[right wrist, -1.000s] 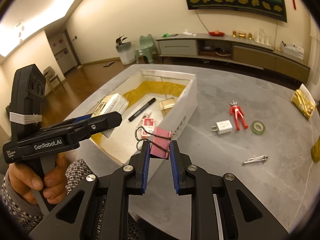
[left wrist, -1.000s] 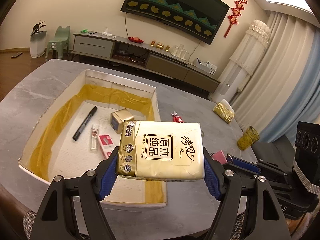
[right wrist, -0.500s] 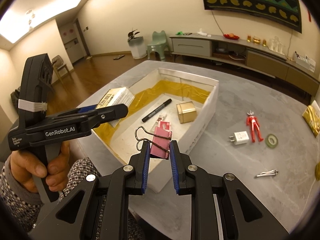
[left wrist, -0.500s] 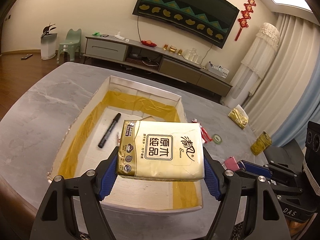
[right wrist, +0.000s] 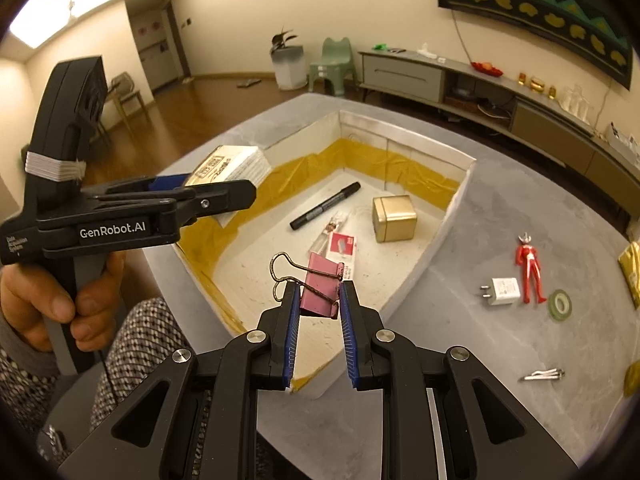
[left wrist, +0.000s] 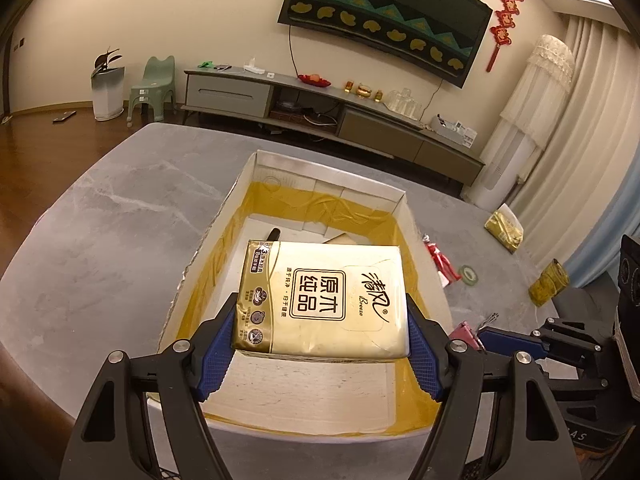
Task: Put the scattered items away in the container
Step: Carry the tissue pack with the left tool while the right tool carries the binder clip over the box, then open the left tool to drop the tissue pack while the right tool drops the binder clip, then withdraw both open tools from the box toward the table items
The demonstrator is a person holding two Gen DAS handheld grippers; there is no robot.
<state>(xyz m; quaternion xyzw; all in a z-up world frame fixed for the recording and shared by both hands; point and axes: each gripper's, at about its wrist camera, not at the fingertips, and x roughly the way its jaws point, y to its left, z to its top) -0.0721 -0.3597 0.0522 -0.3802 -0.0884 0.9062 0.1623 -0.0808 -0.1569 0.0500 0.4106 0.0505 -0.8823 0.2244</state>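
My left gripper [left wrist: 322, 340] is shut on a gold tissue pack [left wrist: 324, 300], held above the near end of the white box [left wrist: 256, 172] lined with yellow tape. My right gripper [right wrist: 319, 300] is shut on a pink binder clip [right wrist: 322, 282] over the box's near wall [right wrist: 420, 276]. Inside the box lie a black marker [right wrist: 325, 211], a gold tin [right wrist: 394, 219], a red-and-white card [right wrist: 342, 246] and a small clear packet. In the right wrist view the left gripper [right wrist: 224, 196] holds the tissue pack [right wrist: 228, 166] over the box's left wall.
On the grey table right of the box lie a red figure [right wrist: 530, 268], a white charger [right wrist: 502, 291], a green tape roll [right wrist: 560, 305] and metal tweezers [right wrist: 544, 375]. Gold packets [left wrist: 504, 232] sit farther right. A hand [right wrist: 60, 292] grips the left tool.
Both grippers have moved forward over the box with their loads still held. The tissue pack now covers most of the items in the left wrist view.
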